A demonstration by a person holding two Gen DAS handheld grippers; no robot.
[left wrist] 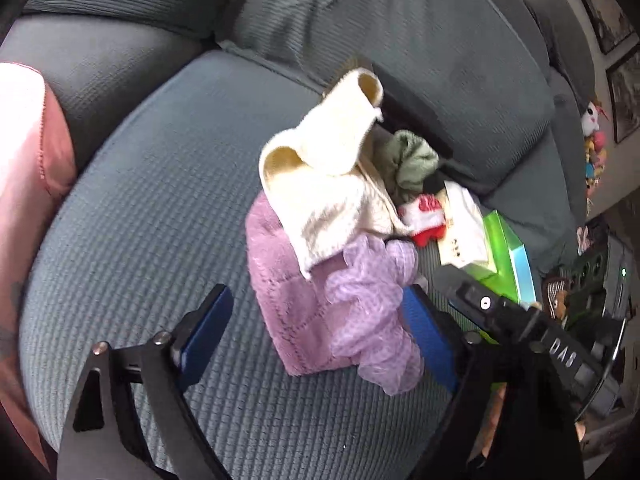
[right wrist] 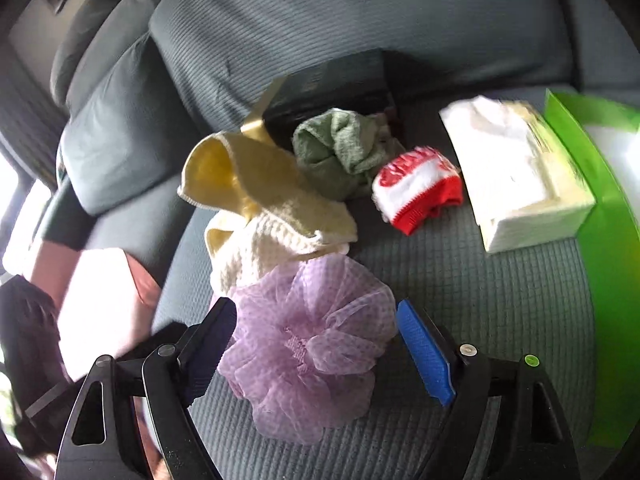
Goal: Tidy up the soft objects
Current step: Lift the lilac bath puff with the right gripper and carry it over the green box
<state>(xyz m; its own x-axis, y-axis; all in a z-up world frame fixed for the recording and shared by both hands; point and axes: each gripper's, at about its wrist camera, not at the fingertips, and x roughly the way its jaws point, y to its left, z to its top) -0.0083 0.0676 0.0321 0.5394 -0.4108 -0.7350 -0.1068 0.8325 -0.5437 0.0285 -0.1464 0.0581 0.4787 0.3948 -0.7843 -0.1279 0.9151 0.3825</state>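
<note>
Here my right gripper [right wrist: 316,348] hangs over the purple mesh sponge [right wrist: 308,344] on the sofa seat [right wrist: 500,300]; its jaws stand wide, the sponge lies between them, and the pads do not press on it. My left gripper [left wrist: 320,328] has jaws spread too, gripping nothing, around the sponge and the pink cloth [left wrist: 280,280] under it. A cream cloth [right wrist: 260,220] lies touching the sponge, with a green cloth [right wrist: 340,148], a red-and-white sock [right wrist: 416,188] and a tissue pack [right wrist: 516,172] beyond.
</note>
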